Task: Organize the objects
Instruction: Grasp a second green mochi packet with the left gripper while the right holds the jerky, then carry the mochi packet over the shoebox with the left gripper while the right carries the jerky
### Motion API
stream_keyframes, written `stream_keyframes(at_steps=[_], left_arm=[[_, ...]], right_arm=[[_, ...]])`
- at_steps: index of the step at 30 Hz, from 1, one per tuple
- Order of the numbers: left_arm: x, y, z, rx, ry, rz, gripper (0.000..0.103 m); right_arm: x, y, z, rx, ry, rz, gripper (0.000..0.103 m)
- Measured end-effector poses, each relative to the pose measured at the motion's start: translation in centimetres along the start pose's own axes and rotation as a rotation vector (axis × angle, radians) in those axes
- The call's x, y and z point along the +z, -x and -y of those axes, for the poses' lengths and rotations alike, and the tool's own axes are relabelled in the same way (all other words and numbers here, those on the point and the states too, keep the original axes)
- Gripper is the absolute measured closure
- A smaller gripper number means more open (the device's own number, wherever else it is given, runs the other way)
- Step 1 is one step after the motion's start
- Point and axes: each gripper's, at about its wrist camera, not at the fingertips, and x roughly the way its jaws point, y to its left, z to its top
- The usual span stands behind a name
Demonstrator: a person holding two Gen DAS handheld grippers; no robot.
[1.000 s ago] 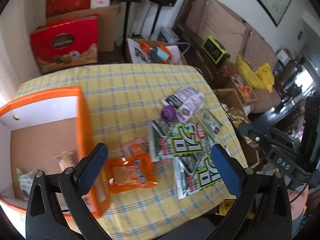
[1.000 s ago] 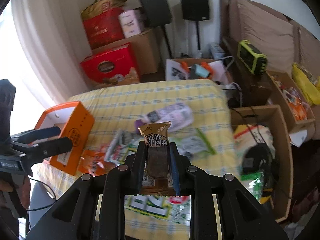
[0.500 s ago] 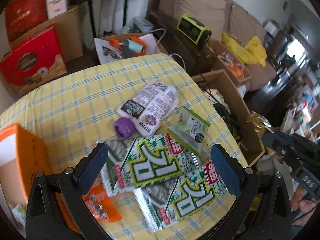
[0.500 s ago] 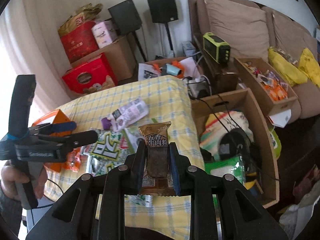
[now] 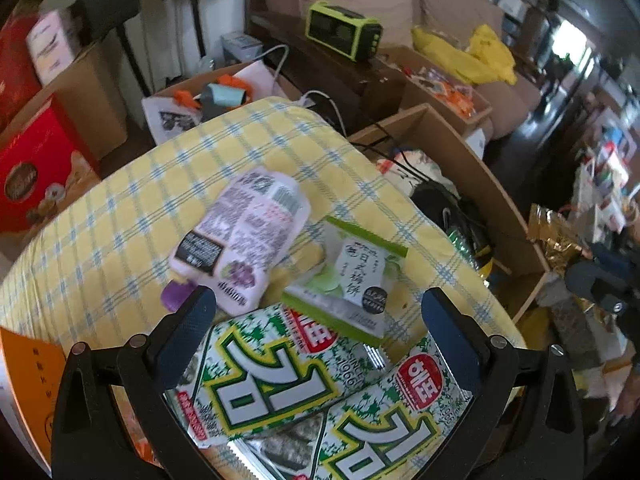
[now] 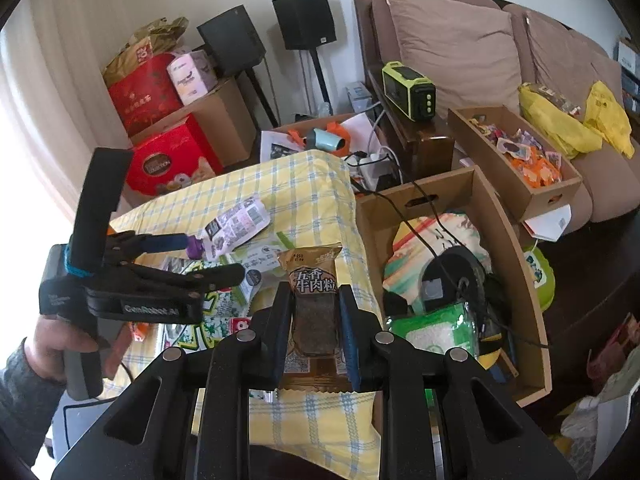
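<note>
My left gripper (image 5: 320, 320) hangs open over the yellow checked table (image 5: 120, 208), with nothing between its fingers. Below it lie two green-and-white seaweed packs (image 5: 272, 372), a pale green packet (image 5: 352, 280) and a purple-capped pouch (image 5: 240, 240). An orange box (image 5: 28, 380) shows at the left edge. My right gripper (image 6: 314, 296) is shut on a brown-and-gold snack packet (image 6: 314, 280), held upright near the table's right edge. In the right wrist view the left gripper (image 6: 212, 258) sits over the seaweed packs (image 6: 216, 304), gripped by a person's hand (image 6: 60, 340).
A large cardboard box (image 6: 516, 280) full of bags and cables stands against the table's right side. A second box of snacks (image 6: 532, 160), a sofa (image 6: 460, 52), red gift boxes (image 6: 172, 160) and speakers (image 6: 308, 20) crowd the room behind.
The left gripper has swung right, away from the orange box, and down over the seaweed packs and pouch. The right gripper carried its packet toward the table's right edge.
</note>
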Motion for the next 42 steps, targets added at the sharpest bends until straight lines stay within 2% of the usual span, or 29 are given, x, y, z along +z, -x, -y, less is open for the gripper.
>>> stream_keyframes(at_steps=[9, 12, 15, 17, 18, 19, 20, 21, 23, 25, 29, 37, 42], left_arm=[[0.5, -2.6, 2.5, 0.094, -0.148, -0.047, 0.0], [0.6, -3.1, 2.9, 0.11, -0.168, -0.054, 0.002], [0.5, -3.3, 3.0, 0.102, -0.16, -0.057, 0.012], [0.4, -3.4, 3.2, 0.099, -0.161, -0.063, 0.025], [0.3, -3.5, 3.3, 0.105, -0.169, -0.06, 0.027], [0.3, -3.5, 3.4, 0.103, -0.174, -0.061, 0.036], [0.3, -3.6, 3.4, 0.094, -0.175, -0.065, 0.038], [0.3, -3.6, 3.4, 0.091, -0.171, -0.064, 0.039], [0.3, -3.4, 3.3, 0.088, -0.162, -0.054, 0.047], [0.3, -3.0, 2.8, 0.073, -0.136, -0.043, 0.048], [0.1, -1.7, 1.8, 0.067, -0.092, -0.009, 0.048], [-1.0, 3.1, -1.1, 0.031, 0.076, 0.091, 0.048], [-1.9, 5.9, -2.2, 0.059, 0.109, 0.136, 0.048]], right_arm=[[-0.6, -0.1, 0.8, 0.004, -0.021, -0.003, 0.081], [-0.8, -0.4, 1.0, 0.001, -0.027, -0.011, 0.081], [-1.0, -0.5, 1.2, -0.001, -0.03, -0.015, 0.081], [-1.0, -0.7, 1.1, 0.002, -0.031, -0.017, 0.081], [-1.0, -0.7, 1.1, 0.002, -0.031, -0.017, 0.081], [-1.0, -0.7, 1.1, 0.003, -0.031, -0.018, 0.081], [-1.0, -0.8, 1.0, 0.005, -0.031, -0.018, 0.081], [-1.0, -0.8, 0.9, 0.005, -0.032, -0.017, 0.081], [-1.1, -0.9, 0.8, 0.007, -0.03, -0.019, 0.081], [-1.1, -1.0, 0.7, 0.008, -0.028, -0.021, 0.081], [-1.1, -0.9, 0.4, 0.009, -0.022, -0.017, 0.081], [-0.2, -0.8, -1.7, 0.008, 0.005, 0.009, 0.081], [0.6, -0.9, -3.7, 0.024, 0.032, 0.023, 0.081]])
